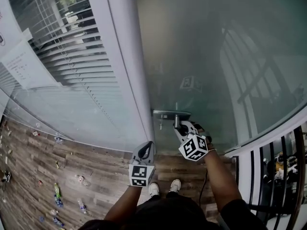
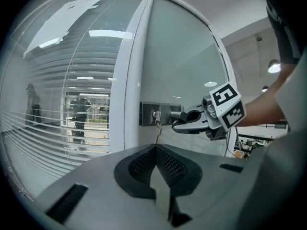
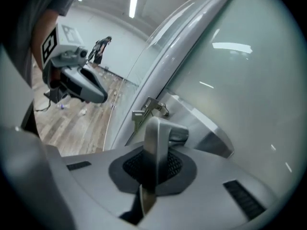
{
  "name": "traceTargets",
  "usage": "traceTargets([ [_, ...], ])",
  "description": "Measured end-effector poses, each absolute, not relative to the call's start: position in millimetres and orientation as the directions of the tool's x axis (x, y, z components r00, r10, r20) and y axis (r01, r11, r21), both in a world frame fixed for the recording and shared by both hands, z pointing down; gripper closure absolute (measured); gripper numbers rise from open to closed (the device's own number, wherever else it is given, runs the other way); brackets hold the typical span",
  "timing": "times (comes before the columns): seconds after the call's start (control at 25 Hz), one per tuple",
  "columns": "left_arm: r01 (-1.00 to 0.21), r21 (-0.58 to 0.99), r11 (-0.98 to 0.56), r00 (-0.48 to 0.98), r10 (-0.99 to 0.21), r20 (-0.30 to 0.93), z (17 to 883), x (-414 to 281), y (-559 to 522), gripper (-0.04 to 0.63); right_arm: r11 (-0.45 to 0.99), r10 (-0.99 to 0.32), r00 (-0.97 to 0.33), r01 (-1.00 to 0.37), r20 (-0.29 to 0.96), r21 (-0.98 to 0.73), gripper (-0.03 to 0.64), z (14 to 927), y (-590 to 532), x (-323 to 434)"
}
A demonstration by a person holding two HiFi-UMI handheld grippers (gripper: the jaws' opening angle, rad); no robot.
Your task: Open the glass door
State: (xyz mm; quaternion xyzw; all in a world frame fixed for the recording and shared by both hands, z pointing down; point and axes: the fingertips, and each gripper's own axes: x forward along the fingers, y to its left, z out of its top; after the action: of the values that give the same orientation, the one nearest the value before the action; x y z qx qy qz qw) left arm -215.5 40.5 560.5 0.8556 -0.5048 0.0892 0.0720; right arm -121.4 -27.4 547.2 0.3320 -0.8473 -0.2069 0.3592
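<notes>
The frosted glass door carries a metal lock plate with a lever handle. My right gripper is shut on that handle; in the right gripper view the lever sits clamped between the jaws. Keys hang from the lock beside it. My left gripper hovers lower left of the handle, near the white door frame, shut with nothing in it. From the left gripper view, the right gripper is seen on the handle, with the keys dangling below the plate.
A white door frame separates the door from a glass panel with blinds and a taped paper sheet. Wooden floor shows small scattered objects. A black railing stands at the right. My shoes are close to the door.
</notes>
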Motion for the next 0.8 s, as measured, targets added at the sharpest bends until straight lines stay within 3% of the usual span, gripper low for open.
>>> traceTargets([
  [0.16,-0.871,0.032,-0.490,0.485,-0.847,0.219,557.4,-206.6,40.1,0.592,0.683,-0.720,-0.553,-0.464,0.418,0.564,0.600,545.2,-26.8,-121.1],
  [0.8,-0.877,0.020,-0.481,0.474,-0.856,0.209,549.4,-152.0,9.3,0.592,0.688,-0.722,-0.520,-0.470,0.456,0.553,0.600,547.6,-80.5,-111.8],
])
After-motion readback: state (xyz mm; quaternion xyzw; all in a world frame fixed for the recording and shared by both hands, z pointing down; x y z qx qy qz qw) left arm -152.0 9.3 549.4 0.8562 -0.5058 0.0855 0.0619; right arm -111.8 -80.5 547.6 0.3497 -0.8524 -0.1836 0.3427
